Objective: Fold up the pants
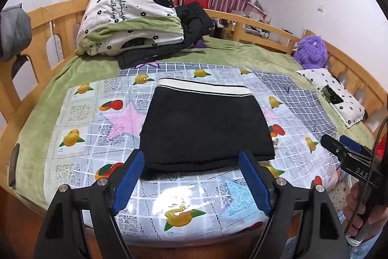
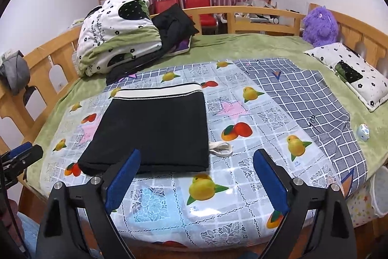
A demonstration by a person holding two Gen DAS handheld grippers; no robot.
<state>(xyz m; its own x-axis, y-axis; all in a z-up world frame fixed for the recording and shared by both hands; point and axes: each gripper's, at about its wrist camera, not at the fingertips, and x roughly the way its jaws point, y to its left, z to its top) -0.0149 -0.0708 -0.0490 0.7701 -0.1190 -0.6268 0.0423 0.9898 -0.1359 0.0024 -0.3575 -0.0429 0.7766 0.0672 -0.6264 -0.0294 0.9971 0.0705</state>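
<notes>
The folded black pants (image 1: pixel 206 128) lay on the fruit-print plastic sheet (image 1: pixel 80 113) near the bed's front edge. The left tool (image 1: pixel 191 176) and right tool (image 2: pixel 196 179) stood open and empty. The slick sheet could slide, and the white drawstring (image 2: pixel 220 148) sticking out could snag.

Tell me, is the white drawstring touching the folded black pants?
Touching. The right wrist view shows the drawstring emerging from under the pants' right edge.
</notes>
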